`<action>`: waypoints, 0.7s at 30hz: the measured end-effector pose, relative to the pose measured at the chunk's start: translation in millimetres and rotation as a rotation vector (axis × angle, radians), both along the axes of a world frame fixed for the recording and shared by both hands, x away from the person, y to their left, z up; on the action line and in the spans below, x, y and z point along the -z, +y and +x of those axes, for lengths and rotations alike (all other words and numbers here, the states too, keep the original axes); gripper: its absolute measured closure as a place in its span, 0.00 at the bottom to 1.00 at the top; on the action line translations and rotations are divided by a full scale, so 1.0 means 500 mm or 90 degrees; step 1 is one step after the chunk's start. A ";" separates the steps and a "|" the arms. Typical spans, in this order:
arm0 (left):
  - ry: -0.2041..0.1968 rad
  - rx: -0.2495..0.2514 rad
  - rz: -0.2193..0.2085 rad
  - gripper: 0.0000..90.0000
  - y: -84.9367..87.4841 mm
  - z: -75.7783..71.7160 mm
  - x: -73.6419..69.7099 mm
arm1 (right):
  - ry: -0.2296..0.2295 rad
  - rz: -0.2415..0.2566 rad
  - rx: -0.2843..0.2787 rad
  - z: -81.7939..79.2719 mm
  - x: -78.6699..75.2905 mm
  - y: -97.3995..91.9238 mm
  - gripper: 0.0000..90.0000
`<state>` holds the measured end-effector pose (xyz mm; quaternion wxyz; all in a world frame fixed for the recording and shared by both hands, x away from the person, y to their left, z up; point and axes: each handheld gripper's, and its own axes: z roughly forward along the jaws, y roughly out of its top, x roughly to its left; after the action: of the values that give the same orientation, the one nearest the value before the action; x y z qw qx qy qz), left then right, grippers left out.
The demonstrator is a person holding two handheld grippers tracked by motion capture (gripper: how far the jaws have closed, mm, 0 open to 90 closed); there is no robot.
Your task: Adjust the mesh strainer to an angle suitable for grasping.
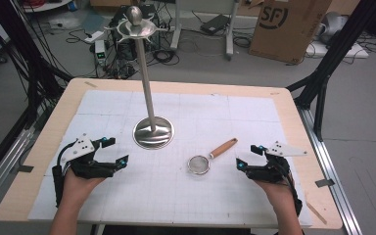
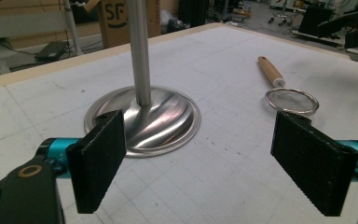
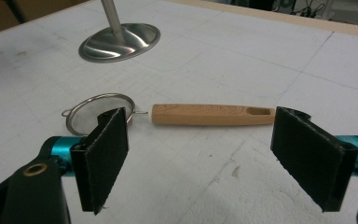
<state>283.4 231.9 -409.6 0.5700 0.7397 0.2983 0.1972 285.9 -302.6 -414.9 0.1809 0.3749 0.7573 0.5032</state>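
Where the pole rises, the stand (image 2: 142, 119) is cropped.

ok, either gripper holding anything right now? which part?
Nothing held. Left gripper and right gripper both stand open; the strainer lies untouched on the table.

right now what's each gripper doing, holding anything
left gripper: open, holding nothing, fingers apart near the stand base.
right gripper: open, holding nothing, strainer lies just ahead.

Wooden-handled wire-mesh strainer (image 3: 168, 114); glossy polished metal stand (image 1: 152, 131); matt black fingers (image 3: 105, 156).
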 end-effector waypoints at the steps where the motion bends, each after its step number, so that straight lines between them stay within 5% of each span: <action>1: 0.001 0.000 0.001 0.21 -0.001 0.000 0.000 | 0.002 -0.003 -0.001 0.001 0.001 0.001 0.20; 21: 0.000 0.014 -0.005 0.21 -0.006 -0.004 -0.005 | 0.012 -0.011 0.004 -0.001 0.004 0.010 0.19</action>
<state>281.3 229.1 -406.8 0.5751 0.7406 0.2911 0.1899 285.5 -297.8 -416.9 0.1787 0.3807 0.7620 0.4924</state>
